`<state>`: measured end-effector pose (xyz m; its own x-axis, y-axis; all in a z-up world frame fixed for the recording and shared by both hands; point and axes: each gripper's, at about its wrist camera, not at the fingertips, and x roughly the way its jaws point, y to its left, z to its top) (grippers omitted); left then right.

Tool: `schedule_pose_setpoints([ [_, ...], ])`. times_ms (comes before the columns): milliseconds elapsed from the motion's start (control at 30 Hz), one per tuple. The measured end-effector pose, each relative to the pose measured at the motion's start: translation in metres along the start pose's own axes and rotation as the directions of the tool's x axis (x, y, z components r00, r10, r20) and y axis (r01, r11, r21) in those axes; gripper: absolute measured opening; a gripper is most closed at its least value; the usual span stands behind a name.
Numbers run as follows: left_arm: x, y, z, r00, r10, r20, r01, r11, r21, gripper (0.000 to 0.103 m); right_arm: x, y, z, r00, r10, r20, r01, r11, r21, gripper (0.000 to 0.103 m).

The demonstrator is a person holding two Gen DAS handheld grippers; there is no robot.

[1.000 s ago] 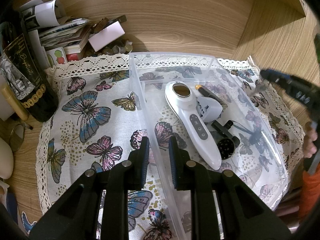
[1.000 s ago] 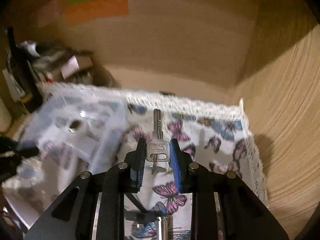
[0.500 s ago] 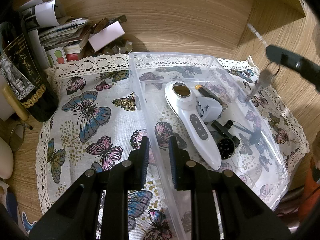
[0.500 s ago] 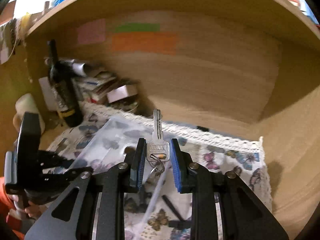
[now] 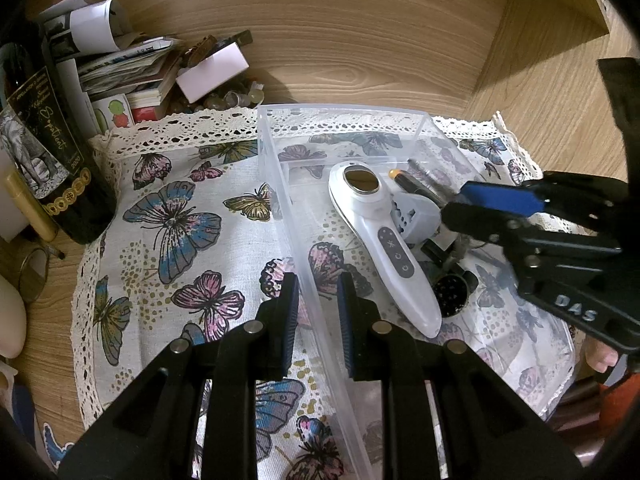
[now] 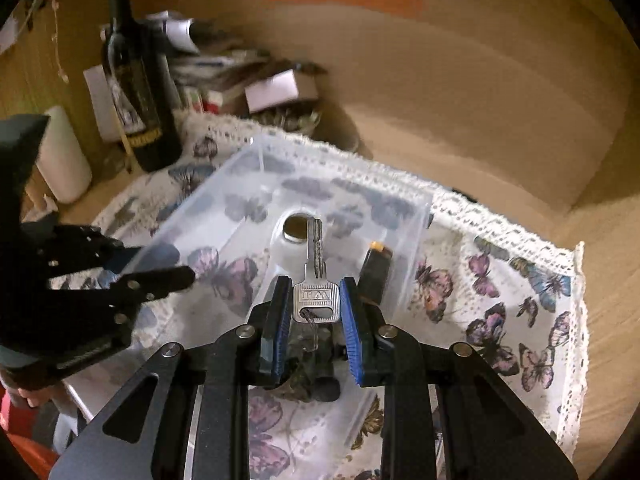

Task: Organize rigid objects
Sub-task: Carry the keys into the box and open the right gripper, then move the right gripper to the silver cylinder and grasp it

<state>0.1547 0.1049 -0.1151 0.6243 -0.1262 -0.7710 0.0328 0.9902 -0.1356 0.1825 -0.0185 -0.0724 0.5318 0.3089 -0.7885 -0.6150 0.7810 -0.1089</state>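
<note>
Left wrist view first: the left gripper [image 5: 316, 316] tilted steeply down, its ribbed blue pads clamped on the thin left wall of the clear plastic bin [image 5: 280, 184], one pad inside, one outside. That bin sat on a lace-edged butterfly cloth [image 5: 172, 224] over a wood-grain shelf. Inside it lay a smooth white handheld device [image 5: 384, 244], long axis running from far-left to near-right, round metal head at the far end. Beside it sat a black stick with an orange tip [image 5: 416, 184] and a black round grille part [image 5: 452, 290]. The right gripper [image 5: 456, 204] reached in from the right, above the bin's right half; its load was hidden here. A dark wine bottle [image 5: 52, 152] stood upright at the far left beside a stack of papers [image 5: 128, 68].

Right wrist view next, slightly blurred: the right gripper [image 6: 313, 300] pointed down over the bin [image 6: 416, 216], its pads closed on the flat silver head of a key [image 6: 316, 280]. The key's blade pointed straight away from the camera, toward the white device's round head [image 6: 294, 228], with the key held in the air above the bin's contents. The left gripper [image 6: 160, 268] held the bin's wall at the left.
</note>
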Motion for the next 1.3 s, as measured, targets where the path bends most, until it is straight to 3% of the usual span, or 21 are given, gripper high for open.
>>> schedule_pose_setpoints([
  [167, -0.001, -0.001, -0.001, 1.0, 0.001, 0.0, -0.001, 1.0, 0.001, 0.018, 0.012, 0.001, -0.001, 0.998, 0.006, -0.056, -0.006, 1.0, -0.008, 0.022],
  [333, -0.001, -0.001, -0.001, 1.0, 0.0, 0.0, 0.0, 1.0, 0.0, 0.018, 0.003, 0.003, -0.001, 1.0, 0.005, -0.03, -0.006, 1.0, -0.015, 0.024],
  [567, -0.001, -0.002, 0.0, 1.0, 0.001, -0.001, -0.001, 1.0, 0.001, 0.018, -0.033, -0.017, -0.001, 0.997, -0.036, 0.071, 0.033, 0.998, 0.054, 0.039],
  [667, -0.001, -0.002, 0.0, 1.0, 0.002, 0.0, -0.002, 1.0, 0.001, 0.018, -0.051, -0.028, -0.005, 0.989, -0.089, 0.119, 0.08, 0.993, 0.082, 0.053],
  [833, -0.001, -0.002, 0.0, 1.0, 0.002, 0.0, -0.002, 1.0, 0.0, 0.018, -0.078, -0.055, -0.019, 0.972, -0.175, 0.157, 0.15, 0.976, 0.157, 0.056],
  [1067, -0.001, -0.002, 0.0, 1.0, 0.003, 0.0, -0.003, 1.0, 0.001, 0.018, -0.077, -0.084, -0.054, 0.964, -0.258, 0.071, 0.234, 0.942, 0.242, 0.057],
  [1300, -0.001, -0.003, 0.0, 1.0, 0.004, 0.0, -0.004, 1.0, 0.003, 0.018, -0.047, -0.09, -0.094, 0.973, -0.227, -0.049, 0.231, 0.931, 0.284, 0.057],
])
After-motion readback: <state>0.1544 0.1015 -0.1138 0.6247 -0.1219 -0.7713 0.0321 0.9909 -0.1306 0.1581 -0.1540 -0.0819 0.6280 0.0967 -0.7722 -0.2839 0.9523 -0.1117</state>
